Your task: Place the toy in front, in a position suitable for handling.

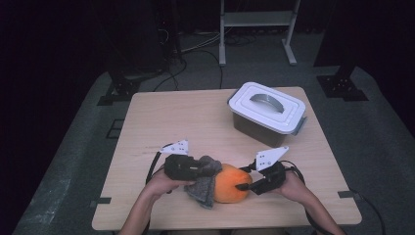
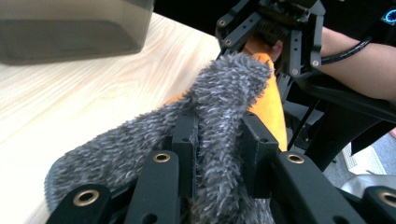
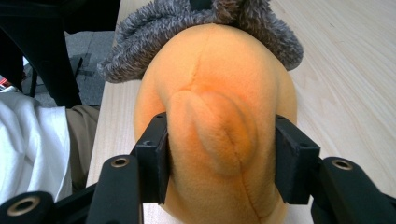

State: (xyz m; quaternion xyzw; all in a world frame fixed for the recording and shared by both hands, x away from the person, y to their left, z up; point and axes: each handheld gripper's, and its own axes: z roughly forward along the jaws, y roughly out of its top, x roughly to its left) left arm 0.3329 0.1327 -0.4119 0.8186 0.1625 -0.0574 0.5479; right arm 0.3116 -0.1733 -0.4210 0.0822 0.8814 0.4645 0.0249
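An orange plush toy (image 1: pixel 230 185) lies near the table's front edge, between my two grippers. Over its left side hangs a grey fuzzy cloth (image 1: pixel 203 188). My left gripper (image 1: pixel 208 169) is shut on that cloth; in the left gripper view the cloth (image 2: pixel 224 93) is bunched between the jaws of this gripper (image 2: pixel 219 130), against the plush (image 2: pixel 271 107). My right gripper (image 1: pixel 244 185) grips the toy from the right. In the right gripper view this gripper (image 3: pixel 222 144) presses both pads on a bulge of the plush (image 3: pixel 219 84), with the cloth (image 3: pixel 187 23) draped over the far end.
A grey plastic box with a white handled lid (image 1: pixel 266 112) stands at the back right of the wooden table (image 1: pixel 171 117). The box (image 2: pixel 70 32) also appears at the upper left of the left gripper view. A person's lap and white sleeve (image 3: pixel 32 140) sit beyond the front edge.
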